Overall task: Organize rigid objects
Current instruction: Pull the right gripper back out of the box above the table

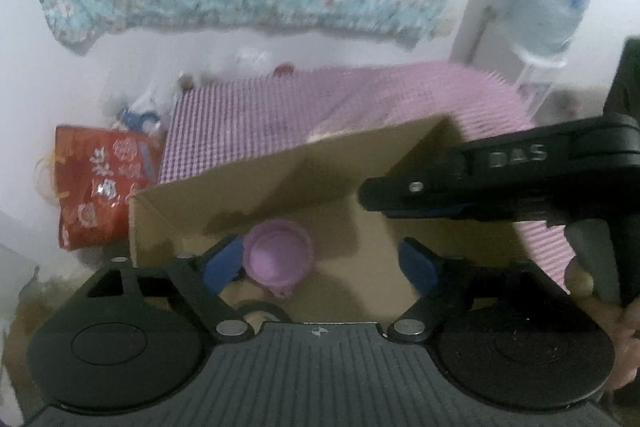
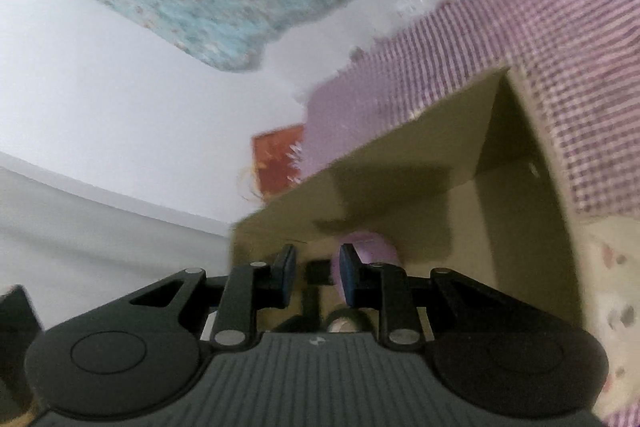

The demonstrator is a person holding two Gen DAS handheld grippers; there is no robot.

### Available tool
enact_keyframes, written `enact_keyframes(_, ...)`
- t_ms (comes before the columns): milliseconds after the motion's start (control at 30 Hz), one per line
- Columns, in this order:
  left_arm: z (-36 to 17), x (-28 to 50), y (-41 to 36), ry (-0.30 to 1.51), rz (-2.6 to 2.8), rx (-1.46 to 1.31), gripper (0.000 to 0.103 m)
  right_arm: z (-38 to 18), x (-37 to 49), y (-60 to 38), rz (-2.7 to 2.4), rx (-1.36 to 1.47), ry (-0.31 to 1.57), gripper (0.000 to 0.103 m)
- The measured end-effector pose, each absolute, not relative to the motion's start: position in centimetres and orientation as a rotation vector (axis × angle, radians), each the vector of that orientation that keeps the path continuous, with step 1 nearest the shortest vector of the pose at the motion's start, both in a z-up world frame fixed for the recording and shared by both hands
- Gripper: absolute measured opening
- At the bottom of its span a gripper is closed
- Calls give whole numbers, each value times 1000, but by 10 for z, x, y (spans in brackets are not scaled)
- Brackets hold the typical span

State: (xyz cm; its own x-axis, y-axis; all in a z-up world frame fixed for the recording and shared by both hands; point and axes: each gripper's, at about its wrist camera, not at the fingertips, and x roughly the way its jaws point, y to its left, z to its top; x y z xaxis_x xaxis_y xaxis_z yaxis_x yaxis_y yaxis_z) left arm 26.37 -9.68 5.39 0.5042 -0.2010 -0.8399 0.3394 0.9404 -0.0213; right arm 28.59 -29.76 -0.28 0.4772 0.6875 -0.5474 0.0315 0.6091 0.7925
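A red printed bag (image 1: 100, 187) is seen furthest left, beside the open cardboard box (image 1: 256, 187). Inside the box, on its floor, a small purple cup (image 1: 278, 255) lies just beside the left pad of the left tool (image 1: 320, 263), whose jaws are spread wide and grasp nothing. The cup is judged light, stiff and smooth; its rim would be pinched. The right tool (image 2: 316, 277) is nearly clenched, apparently empty, with the cup just beyond it.

Pink checked bed (image 1: 248, 123) — cardboard box (image 1: 248, 195) on it
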Motion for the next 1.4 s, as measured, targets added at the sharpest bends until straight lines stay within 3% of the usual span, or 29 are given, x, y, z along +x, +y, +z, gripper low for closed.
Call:
enact_keyframes(67, 72, 242, -96, 940, -358, 122, 97, 17, 261, -312, 481, 849, 947, 26)
enact_keyframes(167, 95, 209, -93, 870, -400, 78, 99, 42, 223, -329, 495, 858, 861, 28)
enact_keyframes(300, 112, 167, -89, 806, -449, 42, 101, 69, 167, -342, 482, 832, 760, 58)
enact_keyframes(367, 114, 145, -88, 781, -471, 33, 103, 78, 137, -343, 468, 789, 719, 61)
enact_keyframes(633, 74, 81, -77, 810, -521, 11, 103, 76, 49, -316, 276, 572, 684, 99)
enact_keyframes(967, 37, 40, -45, 866, -545, -59, 103, 64, 4, -266, -25, 153, 776, 103)
enact_keyframes(1400, 36, 27, -28, 841, -503, -81, 103, 81, -3, -235, -98, -50, 651, 103)
